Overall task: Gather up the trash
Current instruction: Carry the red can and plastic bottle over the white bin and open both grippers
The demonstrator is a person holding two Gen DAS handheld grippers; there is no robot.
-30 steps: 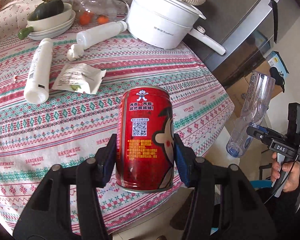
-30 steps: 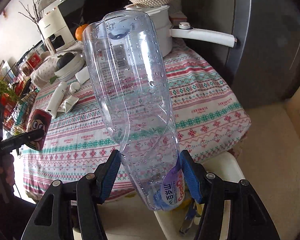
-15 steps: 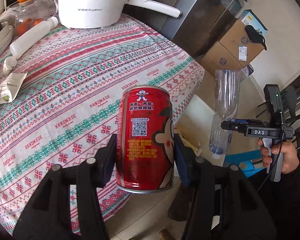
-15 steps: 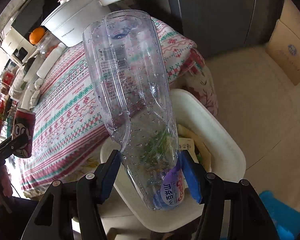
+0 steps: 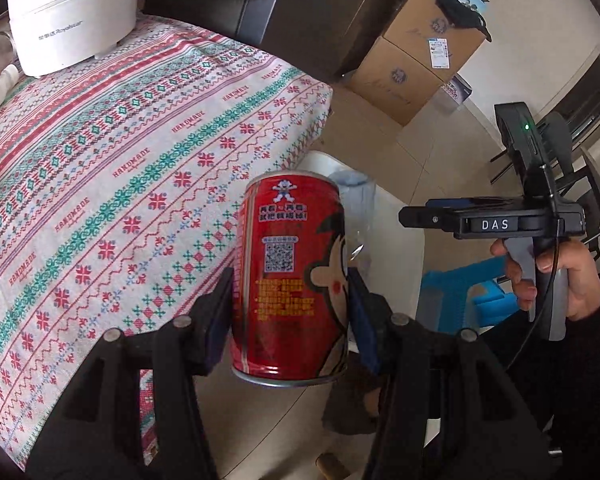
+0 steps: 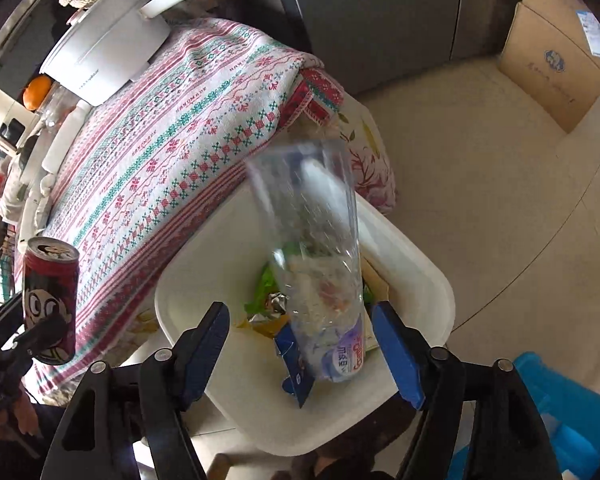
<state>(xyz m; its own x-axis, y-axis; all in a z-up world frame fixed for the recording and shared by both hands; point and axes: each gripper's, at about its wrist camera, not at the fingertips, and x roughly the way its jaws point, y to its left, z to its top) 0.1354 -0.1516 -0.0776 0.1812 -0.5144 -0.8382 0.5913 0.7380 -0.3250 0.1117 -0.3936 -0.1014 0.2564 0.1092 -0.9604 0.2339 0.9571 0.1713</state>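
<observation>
Black grippers (image 6: pixel 300 344), blue-padded jaws, silver screws.

My can (image 5: pixel 290 280) is red; the cloth (image 5: pixel 112 168) striped pink, teal and white; my bin (image 6: pixel 412 276) white.

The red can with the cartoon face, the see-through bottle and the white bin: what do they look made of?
The red cartoon-printed can looks like glossy printed metal: a bare silvery rim shows at its bottom. The clear bottle, blurred in motion, seems thin transparent plastic with a purple label. The white rectangular bin appears to be matte moulded plastic, judging by its smooth rounded rim.
</observation>
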